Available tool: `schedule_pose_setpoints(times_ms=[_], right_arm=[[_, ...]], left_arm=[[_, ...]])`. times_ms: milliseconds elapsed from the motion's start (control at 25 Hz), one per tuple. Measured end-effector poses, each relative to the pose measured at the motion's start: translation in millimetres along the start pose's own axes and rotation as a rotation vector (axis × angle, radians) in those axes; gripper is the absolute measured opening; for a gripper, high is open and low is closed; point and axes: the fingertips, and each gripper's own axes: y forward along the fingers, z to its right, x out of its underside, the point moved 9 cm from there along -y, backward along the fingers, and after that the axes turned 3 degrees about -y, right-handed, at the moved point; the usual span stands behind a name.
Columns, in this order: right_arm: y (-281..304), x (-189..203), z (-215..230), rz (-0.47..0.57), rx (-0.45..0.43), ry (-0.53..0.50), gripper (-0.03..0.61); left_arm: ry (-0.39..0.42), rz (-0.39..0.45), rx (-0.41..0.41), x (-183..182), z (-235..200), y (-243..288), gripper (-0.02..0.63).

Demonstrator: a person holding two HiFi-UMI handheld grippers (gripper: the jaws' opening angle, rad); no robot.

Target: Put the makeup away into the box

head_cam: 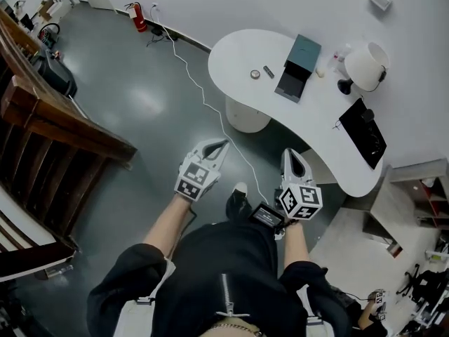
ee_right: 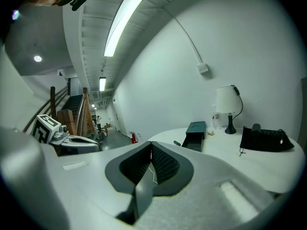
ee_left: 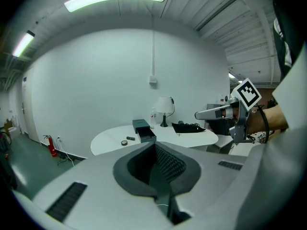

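Note:
A dark teal box (head_cam: 299, 63) with its drawer pulled out stands on the white curved table (head_cam: 238, 51). Beside it lie a small round compact (head_cam: 255, 74) and a short dark makeup stick (head_cam: 269, 71). Both grippers are held over the floor, well short of the table. My left gripper (head_cam: 222, 144) is shut with nothing in it. My right gripper (head_cam: 293, 153) also looks shut and empty. The left gripper view shows the shut left gripper (ee_left: 154, 145) aimed at the box (ee_left: 143, 130) and the compact (ee_left: 124, 143). The right gripper (ee_right: 151, 145) faces the box (ee_right: 194, 133).
A white lamp (head_cam: 366, 65), small bottles (head_cam: 339, 55) and a black pouch (head_cam: 365, 133) share the table. A white cable (head_cam: 210, 107) runs across the grey floor from the wall. A red fire extinguisher (head_cam: 139, 17) stands at the wall. A wooden stair railing (head_cam: 56, 128) is at the left.

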Motion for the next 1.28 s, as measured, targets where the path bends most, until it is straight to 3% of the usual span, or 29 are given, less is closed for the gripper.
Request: schedule_pose_setpoints(times_ms=[480, 920, 1280], right_arm=[[87.7, -47.1, 86.0, -0.002, -0.029, 0.0, 0.006], [132.8, -59.8, 112.6, -0.031, -0.045, -0.008, 0.006], [195.0, -81.7, 137.4, -0.047, 0.014, -0.005, 0.006]], left_arm=[[-0.011, -0.017, -0.04, -46.1, -40.8, 104.5, 0.009], [-0.012, -0.039, -0.042, -60.4, -71.9, 154.6, 0.009], [0.006, -0.079, 0.004, -72.4, -127.5, 221.5, 0.009]])
